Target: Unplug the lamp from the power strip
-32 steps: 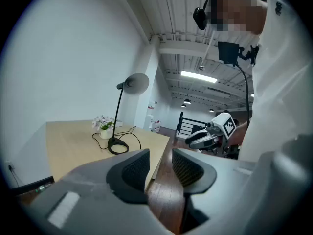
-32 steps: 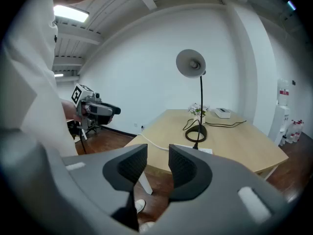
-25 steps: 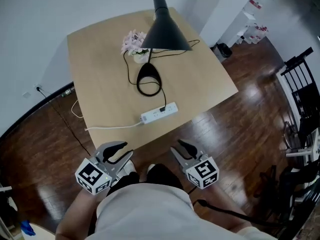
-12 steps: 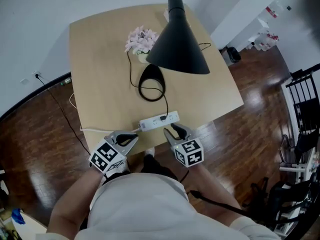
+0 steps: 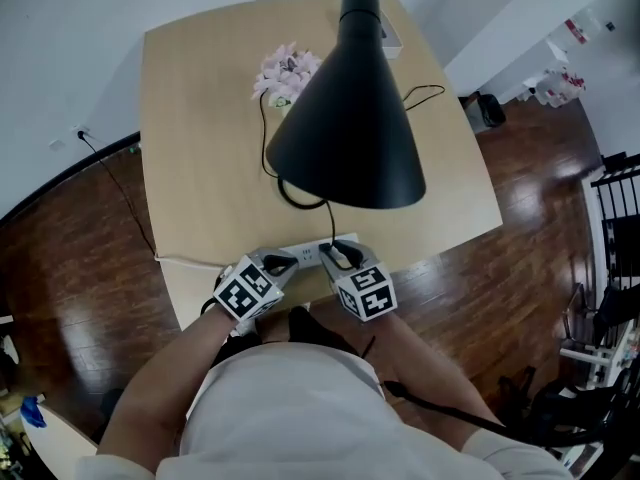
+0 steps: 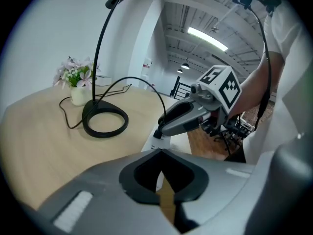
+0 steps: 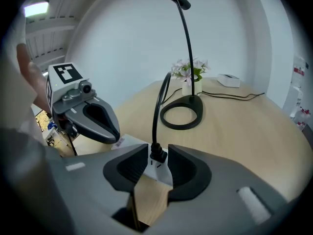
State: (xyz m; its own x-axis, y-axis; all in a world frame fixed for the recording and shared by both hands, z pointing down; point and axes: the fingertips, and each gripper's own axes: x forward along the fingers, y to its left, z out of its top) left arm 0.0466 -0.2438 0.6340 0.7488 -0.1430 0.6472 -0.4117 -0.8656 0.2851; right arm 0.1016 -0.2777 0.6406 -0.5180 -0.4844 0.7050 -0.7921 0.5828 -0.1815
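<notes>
The white power strip [image 5: 306, 255] lies near the table's front edge. The lamp's black plug [image 7: 157, 155] stands in it, its cord running up to the ring-shaped lamp base [image 7: 182, 115]. My right gripper [image 7: 157, 153] sits over the strip, its jaws close against both sides of the plug. My left gripper [image 6: 159, 152] is shut with nothing between its jaws, its tips at the strip's left end [image 6: 149, 142]. In the head view the two grippers, left [image 5: 277, 264] and right [image 5: 336, 257], meet at the strip under the big black lamp shade [image 5: 350, 128].
A small vase of pink flowers [image 5: 285, 68] and a white box [image 5: 390, 33] stand at the back of the wooden table [image 5: 200, 168]. The strip's white cable runs off the left edge. The lamp shade hides part of the table's middle. Dark wood floor surrounds the table.
Both grippers have moved up from below the table edge onto the power strip. The left jaws, wide apart a second ago, have shut. The right jaws now straddle the plug.
</notes>
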